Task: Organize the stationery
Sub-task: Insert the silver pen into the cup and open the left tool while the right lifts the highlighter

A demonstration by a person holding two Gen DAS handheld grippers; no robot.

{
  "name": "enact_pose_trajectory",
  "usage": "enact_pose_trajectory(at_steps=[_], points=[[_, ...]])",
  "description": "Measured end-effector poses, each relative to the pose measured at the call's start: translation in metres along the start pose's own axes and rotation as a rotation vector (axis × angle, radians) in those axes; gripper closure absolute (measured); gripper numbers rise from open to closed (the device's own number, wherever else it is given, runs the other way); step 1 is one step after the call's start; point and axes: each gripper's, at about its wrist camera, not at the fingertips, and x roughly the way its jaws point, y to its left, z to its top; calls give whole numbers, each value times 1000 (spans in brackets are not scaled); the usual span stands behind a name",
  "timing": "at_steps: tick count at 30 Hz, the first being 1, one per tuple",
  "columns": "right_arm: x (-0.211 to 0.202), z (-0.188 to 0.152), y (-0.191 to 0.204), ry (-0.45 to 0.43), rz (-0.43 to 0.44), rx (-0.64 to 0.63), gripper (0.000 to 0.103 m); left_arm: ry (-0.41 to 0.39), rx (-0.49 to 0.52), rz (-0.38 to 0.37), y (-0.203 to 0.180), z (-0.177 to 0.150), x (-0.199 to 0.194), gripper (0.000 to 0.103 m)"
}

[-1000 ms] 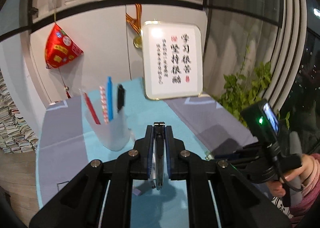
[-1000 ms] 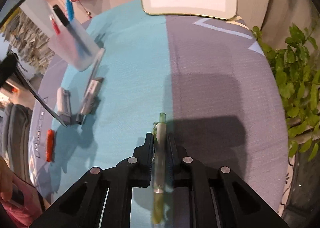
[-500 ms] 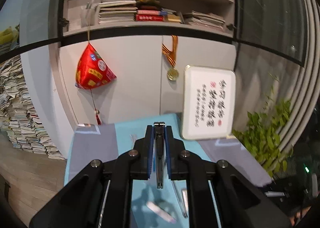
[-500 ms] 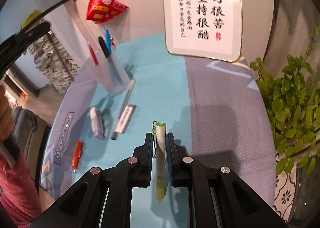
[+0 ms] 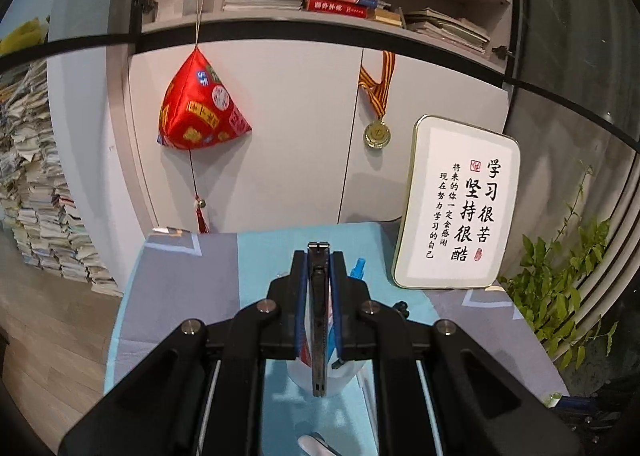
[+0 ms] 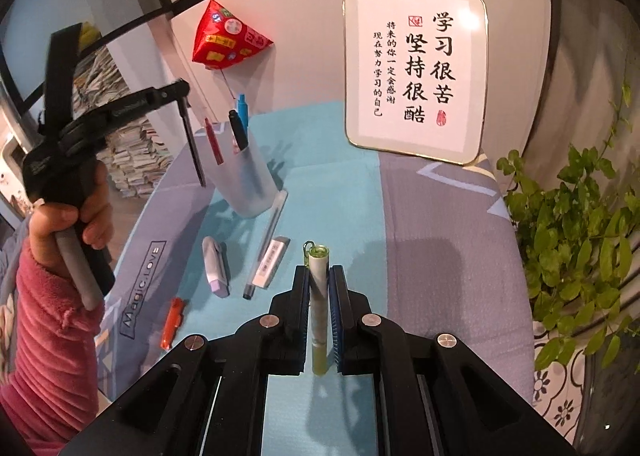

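My right gripper (image 6: 319,276) holds a pale pen with a green cap (image 6: 319,296) above the blue-and-grey cloth; its jaws are closing on the pen and the pads press on its barrel. My left gripper (image 5: 319,256) is shut on a slim dark pen (image 5: 319,336). In the right wrist view this left gripper (image 6: 182,93) hangs just left of the frosted pen cup (image 6: 252,183), and the dark pen (image 6: 194,147) points down beside the rim. The cup (image 5: 350,370) holds red, black and blue pens and is mostly hidden under the left fingers.
Near the cup on the cloth lie a clear pen (image 6: 266,244), a white eraser (image 6: 271,262), a lilac correction tape (image 6: 215,266) and an orange piece (image 6: 172,322). A framed calligraphy board (image 6: 416,71) leans at the back. A plant (image 6: 580,215) stands right of the table.
My right gripper has risen from the cloth with the green-capped pen. My left gripper has swung and lifted with the dark pen, and the cup now sits under its fingers.
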Motion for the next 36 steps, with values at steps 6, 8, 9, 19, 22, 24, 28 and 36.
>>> enact_pose_trajectory(at_steps=[6,8,9,19,22,24,28,36], points=[[1,0,2,0,2,-1,93,-68,-20,-32,-1,21,-19,94],[1,1,1,-1,2,2,93,-78,0,-19,-3,21,-20,94],[0,1,2,-3,4,1,93,-74,8,-13,-4,19,-18,94],[-9,7,11,-33,13,-23,93,-34,-9,13,4,-2,5,94],[-9,8,12,-36,14,-20,93,-55,-16,5,3,4,5,94],[-10,8,13,-38,16,-21,93,-66,-8,10,2,6,4,94],[-10,9,14,-40,16,-23,93,-65,0,-3,2,1,5,94],[-10,13,19,-49,26,-31,93,13,9,-18,4,-22,19,94]])
